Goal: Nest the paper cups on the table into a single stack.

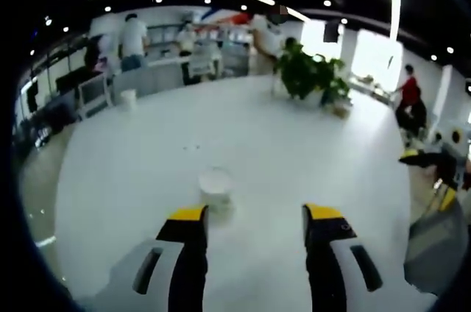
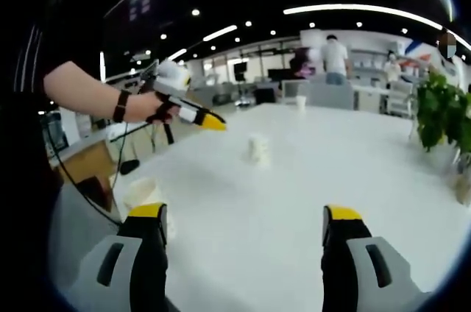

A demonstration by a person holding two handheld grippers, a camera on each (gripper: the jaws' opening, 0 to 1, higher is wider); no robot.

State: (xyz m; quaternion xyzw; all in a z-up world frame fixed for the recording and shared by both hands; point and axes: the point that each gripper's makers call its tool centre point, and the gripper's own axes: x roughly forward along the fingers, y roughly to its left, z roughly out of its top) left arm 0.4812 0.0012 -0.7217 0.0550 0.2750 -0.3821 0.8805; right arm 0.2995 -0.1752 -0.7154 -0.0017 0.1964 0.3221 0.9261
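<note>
A white paper cup (image 1: pixel 215 187) stands on the white table (image 1: pixel 280 150), just ahead of my left gripper (image 1: pixel 255 213) and nearer its left jaw. The jaws are open and hold nothing. In the right gripper view the same kind of cup (image 2: pixel 257 148) stands mid-table, with the left gripper (image 2: pixel 210 121) held in a hand hovering left of it and above the table. Another paper cup (image 2: pixel 143 194) sits by the table's near edge, just beyond the left jaw of my open, empty right gripper (image 2: pixel 245 212). A third cup (image 1: pixel 129 98) stands far off at the table's far end (image 2: pixel 300 102).
A potted green plant (image 1: pixel 313 73) stands on the far side of the table (image 2: pixel 441 110). People stand at counters behind the table. A chair (image 2: pixel 99 187) and cables lie beyond the table's left edge in the right gripper view.
</note>
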